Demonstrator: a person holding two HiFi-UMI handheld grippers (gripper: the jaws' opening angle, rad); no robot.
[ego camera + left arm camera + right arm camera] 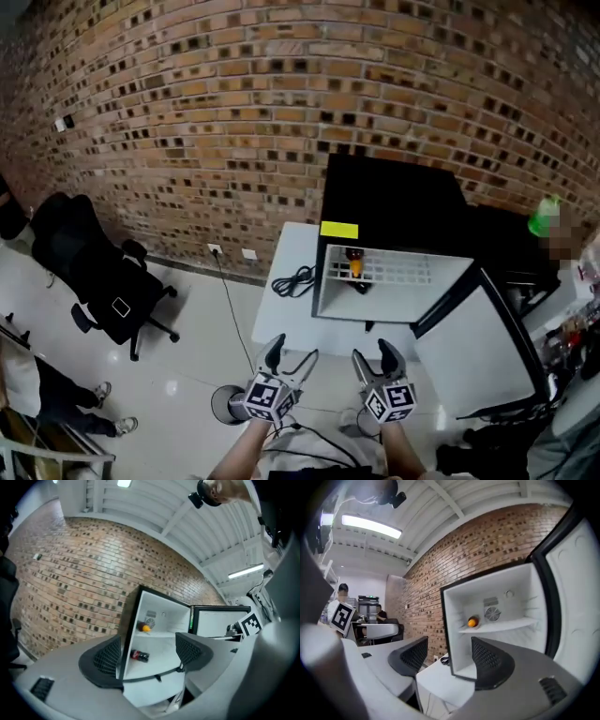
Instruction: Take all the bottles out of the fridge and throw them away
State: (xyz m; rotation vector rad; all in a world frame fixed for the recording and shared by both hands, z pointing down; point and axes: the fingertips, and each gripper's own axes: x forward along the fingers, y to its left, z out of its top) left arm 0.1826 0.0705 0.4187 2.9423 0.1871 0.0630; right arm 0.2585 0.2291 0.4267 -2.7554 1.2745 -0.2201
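The first bottle (354,263), orange with a dark end, sat on the upper shelf of the fridge (394,202), towards the left of the white interior; it was also visible from the left tool view (146,627) and the right tool view (473,621). A second bottle (139,656), dark with a red label, lay on its side on the level below, seen only from the left tool view. The fridge was a small black unit standing on a white table (281,314) against the brick wall (234,112), its door (478,347) swung fully open to the right. A yellow sticker (338,229) marked its top front edge, and a coiled black cable (295,281) lay on the table just beside it.

You held both tools level and side by side, well short of the fridge. Your left tool (291,361) had its jaws spread with nothing between them, and your right tool (375,361) likewise stood spread and empty. A black office chair (94,272) stood on the floor, well apart to the left.
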